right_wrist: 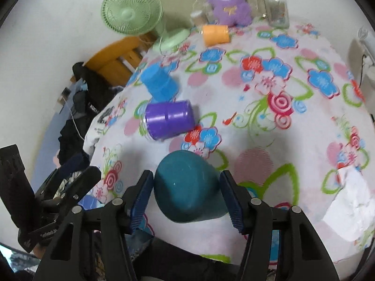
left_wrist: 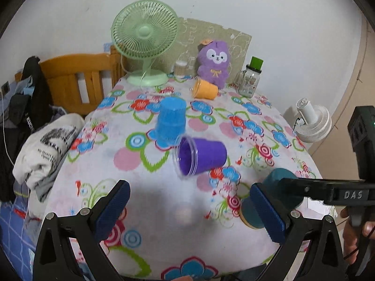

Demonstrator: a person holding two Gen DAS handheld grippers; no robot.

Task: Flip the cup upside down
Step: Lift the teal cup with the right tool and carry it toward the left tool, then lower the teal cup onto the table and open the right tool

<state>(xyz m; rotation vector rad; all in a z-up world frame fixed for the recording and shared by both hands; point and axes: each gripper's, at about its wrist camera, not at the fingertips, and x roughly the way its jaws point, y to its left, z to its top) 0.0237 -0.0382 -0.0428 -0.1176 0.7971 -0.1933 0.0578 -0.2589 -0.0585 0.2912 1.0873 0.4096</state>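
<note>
Two blue pads of the right gripper [right_wrist: 186, 193] press on the sides of a dark teal plastic cup [right_wrist: 187, 187], so this tool is holding it. The cup's closed bottom points up and away, and its mouth faces down toward the near edge of the round table with the flowered cloth [right_wrist: 269, 140]. I think the flip is almost done; the cup seems to need only to be set down and let go. I cannot tell if it touches the cloth yet.

The left gripper [left_wrist: 189, 208] hangs over the near part of the table with its pads wide apart and nothing between them.

Farther away, a purple plastic cup [right_wrist: 168, 119] lies on its side. Just beyond it, a bright blue plastic cup [right_wrist: 159, 84] stands bottom up. Far back, an orange plastic cup [right_wrist: 215, 34] lies on its side.
</note>
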